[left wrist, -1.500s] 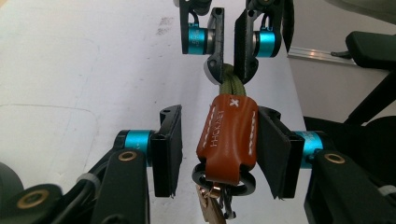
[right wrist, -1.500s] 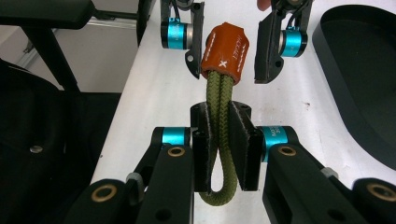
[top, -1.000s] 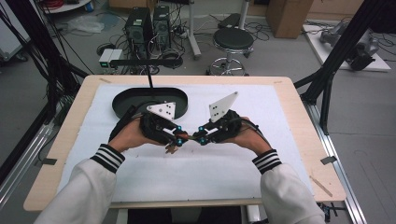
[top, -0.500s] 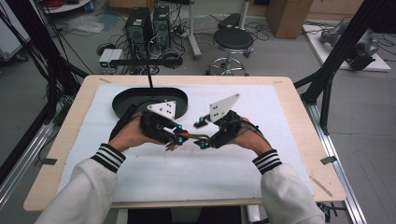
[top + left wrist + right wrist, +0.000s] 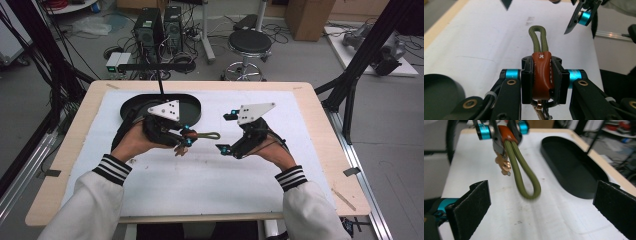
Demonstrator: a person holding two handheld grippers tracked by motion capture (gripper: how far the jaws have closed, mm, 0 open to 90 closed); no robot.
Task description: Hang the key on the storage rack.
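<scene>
Left gripper view: close look along the left gripper [image 5: 541,82], fingers [image 5: 526,82] clamped on the brown leather tab [image 5: 541,75] of a key strap. From the tab, an olive cord loop [image 5: 539,38] pointing straight ahead; under the tab, a copper-coloured clip [image 5: 541,111], partly hidden. Strap held clear above the white cover [image 5: 474,42] of the tabletop [image 5: 320,100], roughly mid-table, just in front of the black oval tray [image 5: 192,107].

Right gripper view: right gripper [image 5: 544,202] wide apart, nothing between its fingers [image 5: 474,202], facing the loop head-on and near it, not touching. Loop hanging out from the tab and drooping a little at its free end, slightly blurred.

High view: both hands low over the cover, right gripper just beside the loop's tip.

Handling, as a judgement only:
- Light. No strain apparent in a one-sided pinch on the tab alone.
- Cord soft and bendy, yet springy enough to keep an open loop; likely to swing or fold if pushed from the end rather than pinched from the sides.
- Leather tab the firmest and grippiest part, stitched, flat-sided; best spot for a secure hold, and already taken.
- Metal clip hard, small, probably slippery and free to dangle; poor place for flat pads.
- For a second hold: across the rounded far end of the loop, squeezing both strands together, pads square to the cord.
- Not fragile; main risk a slipped or twisted cord, not damage.
</scene>
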